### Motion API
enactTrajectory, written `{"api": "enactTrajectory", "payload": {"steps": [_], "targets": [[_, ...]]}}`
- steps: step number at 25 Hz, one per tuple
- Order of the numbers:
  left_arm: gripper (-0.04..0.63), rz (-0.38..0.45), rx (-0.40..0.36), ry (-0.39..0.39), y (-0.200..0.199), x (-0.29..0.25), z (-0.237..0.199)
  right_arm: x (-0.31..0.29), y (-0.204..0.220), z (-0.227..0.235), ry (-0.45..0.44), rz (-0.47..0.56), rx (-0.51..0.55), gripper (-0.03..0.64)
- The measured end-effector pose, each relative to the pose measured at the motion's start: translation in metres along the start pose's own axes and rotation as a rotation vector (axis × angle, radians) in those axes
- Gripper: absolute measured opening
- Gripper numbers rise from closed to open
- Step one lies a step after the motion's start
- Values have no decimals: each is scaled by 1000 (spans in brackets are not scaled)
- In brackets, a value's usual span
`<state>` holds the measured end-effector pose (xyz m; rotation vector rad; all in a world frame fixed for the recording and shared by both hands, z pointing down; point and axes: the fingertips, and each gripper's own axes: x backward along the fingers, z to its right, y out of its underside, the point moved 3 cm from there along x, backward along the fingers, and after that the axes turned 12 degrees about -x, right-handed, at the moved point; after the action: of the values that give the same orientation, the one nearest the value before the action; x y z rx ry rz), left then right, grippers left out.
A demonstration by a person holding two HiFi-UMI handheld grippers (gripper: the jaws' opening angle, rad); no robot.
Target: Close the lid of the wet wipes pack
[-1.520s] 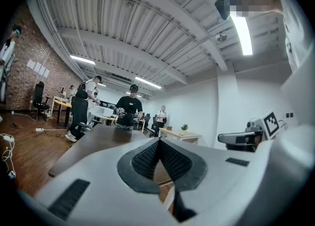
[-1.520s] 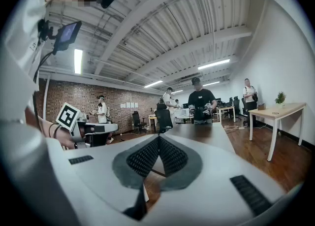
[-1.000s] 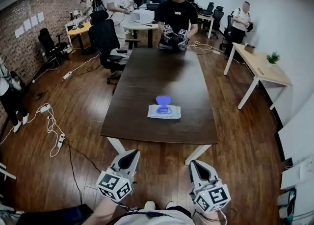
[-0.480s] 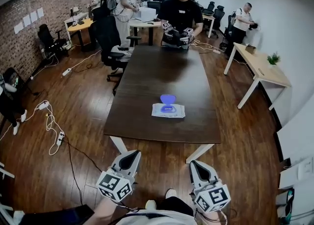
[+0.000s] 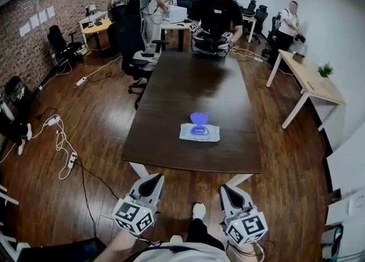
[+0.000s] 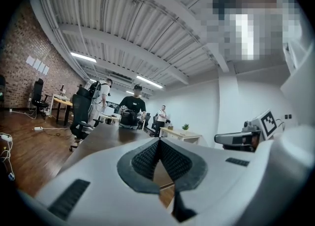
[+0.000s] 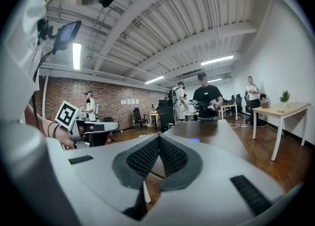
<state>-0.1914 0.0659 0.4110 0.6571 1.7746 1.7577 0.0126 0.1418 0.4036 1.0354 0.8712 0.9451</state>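
This is looking like an open-plan office. A long dark table point(image 5: 188, 84) is stretching toward twelve o'clock, with people point(image 5: 217, 9) standing at its far end. Office chairs point(image 5: 126, 41) and desks point(image 5: 98, 27) are lining the brick wall point(image 5: 28, 49) at ten o'clock; a pale desk point(image 5: 313, 84) carrying a small plant point(image 5: 325, 71) is standing at two. Cables point(image 5: 60, 141) are trailing over the wooden floor point(image 5: 97, 118) at nine.

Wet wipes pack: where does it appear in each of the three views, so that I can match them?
Head view: the wet wipes pack lies near the near end of the dark table, purple lid open.
Left gripper view: not in it.
Right gripper view: a small purple spot on the table, lower half, right of centre.
Shared landmark: the person in black at the table's far end.
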Motion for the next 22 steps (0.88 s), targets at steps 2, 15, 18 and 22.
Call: {"api": "enactTrajectory", "payload": {"steps": [2, 15, 18, 22], "targets": [[-2, -7, 2, -10, -6, -12, -4, -14, -6, 9, -10, -2, 2, 5], [-2, -31, 15, -34, -1, -126, -31, -99, -37, 101, -61, -39, -12, 5], [0, -37, 27, -44, -2, -152, -36, -116, -43, 123, -73, -54, -11, 5], [-2, -46, 24, -61, -5, -184, -43, -140, -54, 147, -101, -60, -7, 5]]}}
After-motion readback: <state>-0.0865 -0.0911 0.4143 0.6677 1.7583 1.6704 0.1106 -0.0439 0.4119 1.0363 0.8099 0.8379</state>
